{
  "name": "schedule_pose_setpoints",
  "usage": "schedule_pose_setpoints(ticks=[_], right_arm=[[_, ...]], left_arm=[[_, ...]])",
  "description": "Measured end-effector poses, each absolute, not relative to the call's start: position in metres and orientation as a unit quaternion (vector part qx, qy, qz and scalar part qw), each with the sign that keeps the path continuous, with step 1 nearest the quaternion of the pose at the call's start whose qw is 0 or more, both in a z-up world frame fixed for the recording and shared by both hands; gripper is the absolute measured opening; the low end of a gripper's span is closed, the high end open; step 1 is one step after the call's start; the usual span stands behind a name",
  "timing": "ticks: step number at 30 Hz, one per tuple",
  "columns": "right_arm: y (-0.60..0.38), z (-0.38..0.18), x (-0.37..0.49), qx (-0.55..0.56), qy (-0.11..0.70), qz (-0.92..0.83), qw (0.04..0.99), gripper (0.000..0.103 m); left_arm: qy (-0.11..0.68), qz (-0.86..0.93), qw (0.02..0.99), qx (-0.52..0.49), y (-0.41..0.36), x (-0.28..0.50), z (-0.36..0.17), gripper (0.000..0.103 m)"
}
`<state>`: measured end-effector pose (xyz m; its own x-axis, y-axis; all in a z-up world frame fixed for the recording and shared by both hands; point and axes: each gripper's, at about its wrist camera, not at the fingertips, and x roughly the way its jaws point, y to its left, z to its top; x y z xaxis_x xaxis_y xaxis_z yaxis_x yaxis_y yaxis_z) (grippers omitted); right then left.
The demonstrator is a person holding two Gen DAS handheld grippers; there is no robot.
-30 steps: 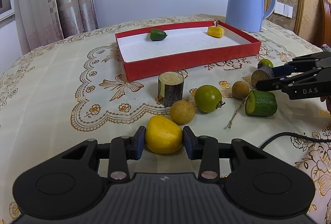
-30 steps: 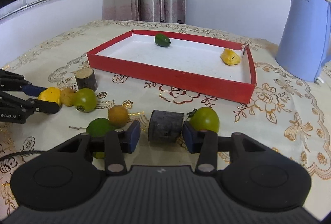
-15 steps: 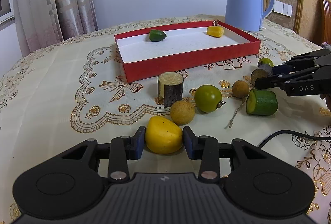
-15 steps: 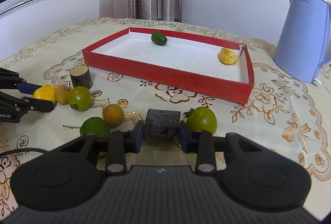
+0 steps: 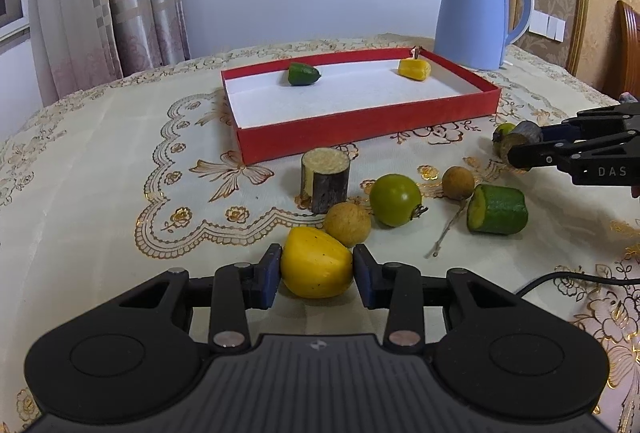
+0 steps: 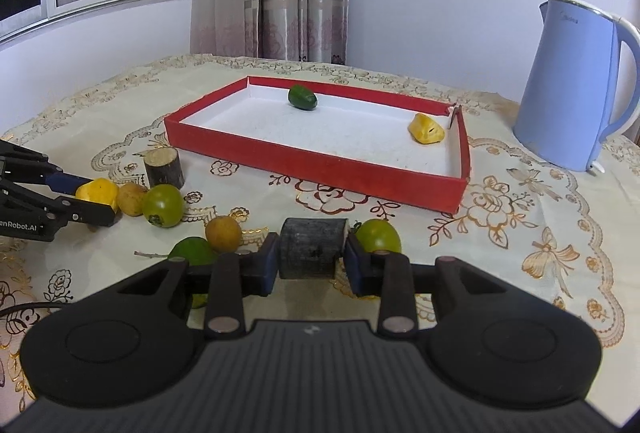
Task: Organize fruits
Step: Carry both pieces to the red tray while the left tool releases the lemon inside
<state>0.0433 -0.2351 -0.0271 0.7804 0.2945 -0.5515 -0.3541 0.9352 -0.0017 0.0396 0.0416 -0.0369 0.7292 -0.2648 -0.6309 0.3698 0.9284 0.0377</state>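
Both grippers loaded. Left gripper [image 5: 317, 275] has its blue pads [image 5: 273, 269] pressed on the sides of a yellow fruit piece [image 5: 316, 268], low over the tablecloth [image 5: 100, 169] near the table's front edge. Right gripper [image 6: 308, 258] pinches a dark log chunk [image 6: 311, 247] between its pads [image 6: 269, 260], a green tomato [image 6: 379, 236] just beside its right finger. Loose around them: brown round fruit [image 5: 347, 224] touching the yellow piece, second green tomato [image 5: 395, 199], upright log stub [image 5: 325, 180], another brown fruit [image 5: 458, 182], cut green piece [image 5: 497, 209]. Red tray [image 5: 360, 129] sits toward the table's far edge, holding a small green fruit [image 5: 303, 74] at its far wall and a yellow piece [image 5: 414, 68] in its far right corner. Blue kettle [image 5: 476, 13] stands behind the tray.
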Motion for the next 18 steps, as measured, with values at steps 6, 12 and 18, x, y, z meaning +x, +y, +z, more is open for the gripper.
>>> schedule_pose_setpoints(ticks=[6,12,18], right_arm=[[-0.236,-0.024,0.037,-0.050,0.276,0.175,0.944,0.032],[-0.241,-0.013,0.030,-0.045,0.254,0.170,0.951,0.032],[-0.244,0.004,0.026,-0.042,0.224,0.167,0.959,0.032]], left_arm=[[0.311,-0.160,0.934,0.073,0.044,0.037,-0.025,0.037],[0.278,-0.157,0.946,0.057,0.039,0.044,0.001,0.037],[0.239,-0.162,0.957,0.031,0.019,0.062,0.027,0.037]])
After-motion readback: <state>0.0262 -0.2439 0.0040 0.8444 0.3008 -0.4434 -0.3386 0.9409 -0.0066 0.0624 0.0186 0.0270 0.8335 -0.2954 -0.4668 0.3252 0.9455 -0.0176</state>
